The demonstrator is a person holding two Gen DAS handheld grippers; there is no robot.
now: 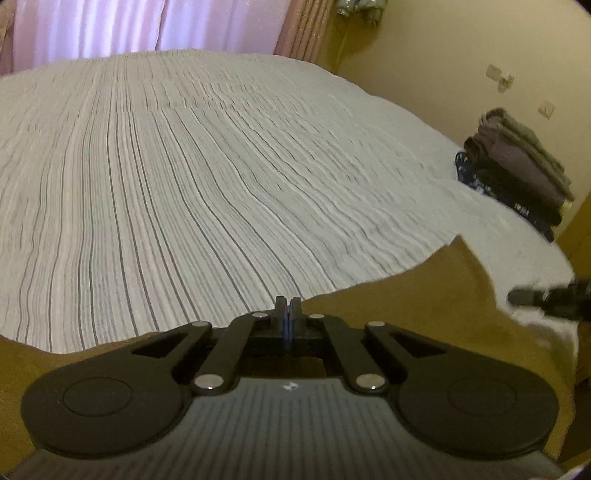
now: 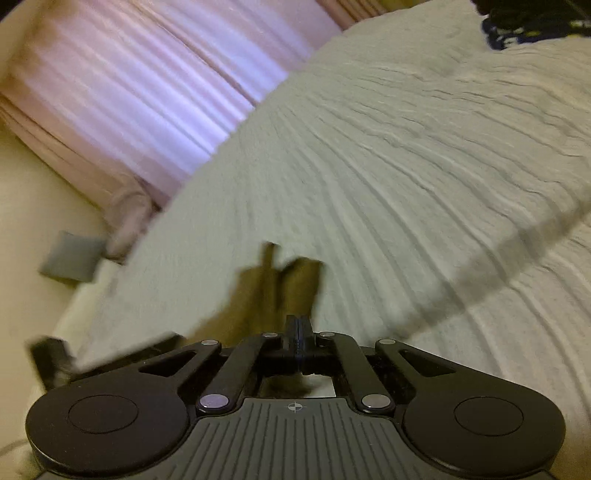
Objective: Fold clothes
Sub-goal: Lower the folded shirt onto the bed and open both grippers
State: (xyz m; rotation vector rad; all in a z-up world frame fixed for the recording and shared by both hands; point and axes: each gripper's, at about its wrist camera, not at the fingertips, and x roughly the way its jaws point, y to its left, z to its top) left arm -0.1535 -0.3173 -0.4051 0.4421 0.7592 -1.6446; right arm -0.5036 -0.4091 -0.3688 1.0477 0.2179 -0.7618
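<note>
Left wrist view
Left tongs (image 1: 287,301): low centre of the frame, fingers pressed together; an edge of the mustard garment (image 1: 424,295) appears pinched between them, though the pinch itself is hard to make out.
Garment: a mustard-brown cloth filling the lower part of the frame, its upper edge running from lower left up to a peak at right of centre, over the bed (image 1: 221,166).
Right tongs (image 1: 546,295): a dark blurred shape at the right edge, at the garment's far corner.
Folded pile (image 1: 517,166): dark and grey clothes stacked at the right of the frame, well apart from the garment.
Curtain (image 1: 129,26): pale, along the top.

Right wrist view
Right tongs (image 2: 297,325): low centre, fingers together, a strip of the mustard garment (image 2: 280,284) rising just ahead of them; they seem clamped on it, but blur leaves some doubt.
Left tongs (image 2: 51,354): probably the dark smear at lower left.
Bed (image 2: 406,166): striped cover, tilted across the frame.

Step in hand (judged): both tongs hold one edge of the garment stretched between them, either spreading it or carrying a fold over.
Next move calls for: level, matched travel and steady tension so the cloth lands flat.
</note>
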